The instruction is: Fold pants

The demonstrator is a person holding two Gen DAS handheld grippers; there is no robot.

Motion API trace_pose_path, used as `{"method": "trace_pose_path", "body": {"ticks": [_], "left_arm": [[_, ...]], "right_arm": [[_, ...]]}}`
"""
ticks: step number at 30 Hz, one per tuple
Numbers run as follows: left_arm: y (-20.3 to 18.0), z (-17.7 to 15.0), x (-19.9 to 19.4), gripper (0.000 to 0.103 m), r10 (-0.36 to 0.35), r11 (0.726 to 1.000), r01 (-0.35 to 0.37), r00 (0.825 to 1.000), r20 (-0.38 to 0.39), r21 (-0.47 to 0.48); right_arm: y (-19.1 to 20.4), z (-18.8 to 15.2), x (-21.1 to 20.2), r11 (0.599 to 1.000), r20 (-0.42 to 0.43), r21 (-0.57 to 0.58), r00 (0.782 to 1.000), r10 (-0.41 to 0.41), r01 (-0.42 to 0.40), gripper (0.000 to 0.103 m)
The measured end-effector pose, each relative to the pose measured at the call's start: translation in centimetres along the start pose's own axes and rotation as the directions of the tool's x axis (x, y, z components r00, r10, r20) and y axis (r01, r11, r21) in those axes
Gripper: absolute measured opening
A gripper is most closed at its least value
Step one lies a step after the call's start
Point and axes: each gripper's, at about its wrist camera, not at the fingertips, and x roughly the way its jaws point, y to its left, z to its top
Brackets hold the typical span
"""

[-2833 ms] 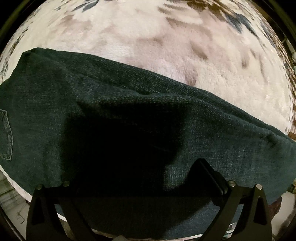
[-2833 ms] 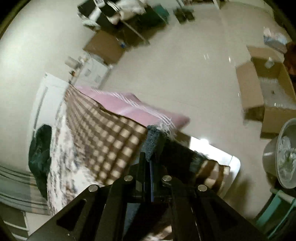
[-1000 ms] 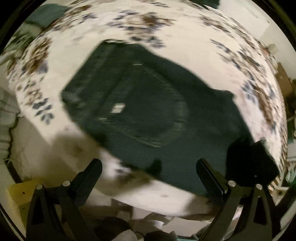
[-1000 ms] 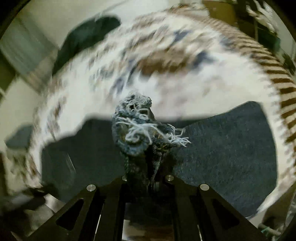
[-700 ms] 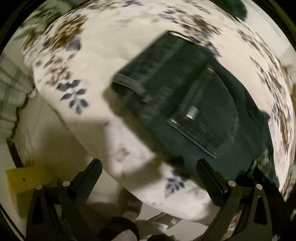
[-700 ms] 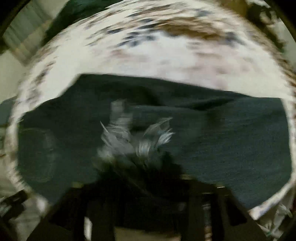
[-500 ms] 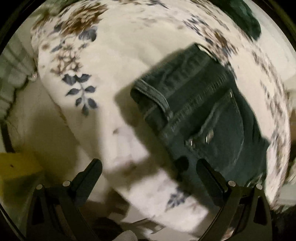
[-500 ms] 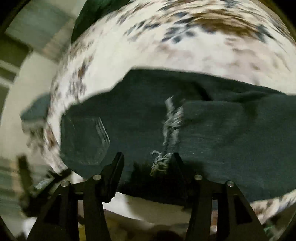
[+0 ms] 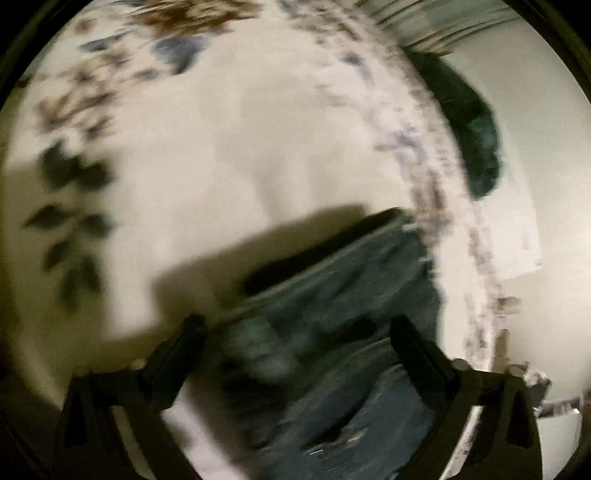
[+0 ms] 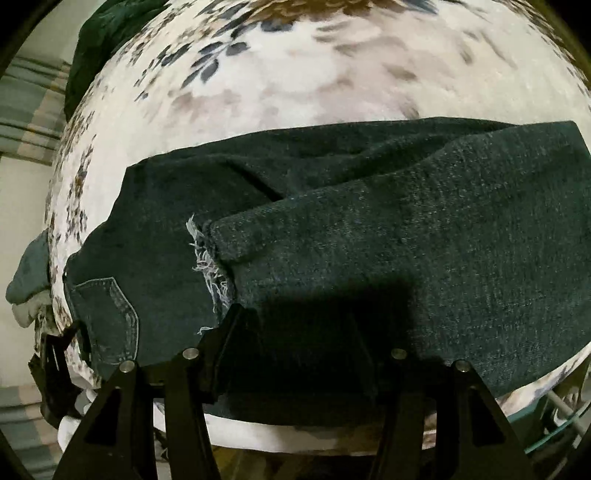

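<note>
Dark denim pants [image 10: 369, 229] lie folded on a floral bedspread [image 10: 314, 74]. The frayed hem [image 10: 210, 266] of the leg rests on the seat part, near the back pocket [image 10: 107, 317]. My right gripper [image 10: 295, 332] is open and empty, just above the folded leg near the bed's front edge. In the blurred left wrist view the waistband end of the pants [image 9: 332, 295] lies between the open fingers of my left gripper [image 9: 295, 332], which holds nothing.
A dark green garment [image 10: 107, 33] lies at the far corner of the bed and also shows in the left wrist view [image 9: 472, 136]. A grey-green cloth [image 10: 29, 273] hangs off the bed's left edge. A striped curtain [image 10: 26, 103] is at the left.
My right gripper has opened and let go of the frayed hem, which now lies on the pants. My left gripper has swung toward the waistband end, staying open.
</note>
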Motion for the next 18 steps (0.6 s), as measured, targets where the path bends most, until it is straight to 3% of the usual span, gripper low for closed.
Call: {"method": "trace_pose_path", "body": {"ticks": [1,3,4,5,12,15,18], "left_arm": [[-0.9,0.0,0.6,0.069,0.018,1.000,-0.018,1.000,0.003,0.025],[-1.3,0.0,1.0,0.050,0.030,0.999,-0.030,0.999,0.026,0.035],[-1.2,0.0,0.8,0.031,0.045,0.998,-0.046,0.998,0.037,0.036],[-1.3,-0.1,0.4,0.026,0.041,0.998,-0.043,0.998,0.044,0.043],[-6.1,-1.8,-5.5,0.019,-0.012,0.967,-0.027,0.988,0.151,0.252],[-10.3,-4.0,-9.1,0.019,-0.071,0.927,0.001,0.982,0.173,0.374],[-15.4,-7.2,-12.2,0.019,-0.133,0.868,0.031,0.976,0.171,0.495]], "right_arm": [[0.2,0.4,-0.2,1.000,-0.002,0.009,1.000,0.005,-0.005,0.058],[-0.1,0.3,-0.3,0.999,-0.002,0.032,1.000,0.012,-0.012,0.058],[0.0,0.4,-0.7,0.999,-0.003,0.039,1.000,0.016,-0.016,0.058],[-0.1,0.5,-1.1,0.999,-0.004,0.046,1.000,0.021,-0.021,0.058],[-1.8,0.0,-3.3,0.995,0.002,0.057,0.997,0.080,-0.080,0.058],[-2.8,0.1,-4.7,0.987,0.013,0.083,0.991,0.135,-0.136,0.058],[-5.0,0.1,-7.3,0.973,0.042,0.116,0.980,0.196,-0.200,0.058]]}}
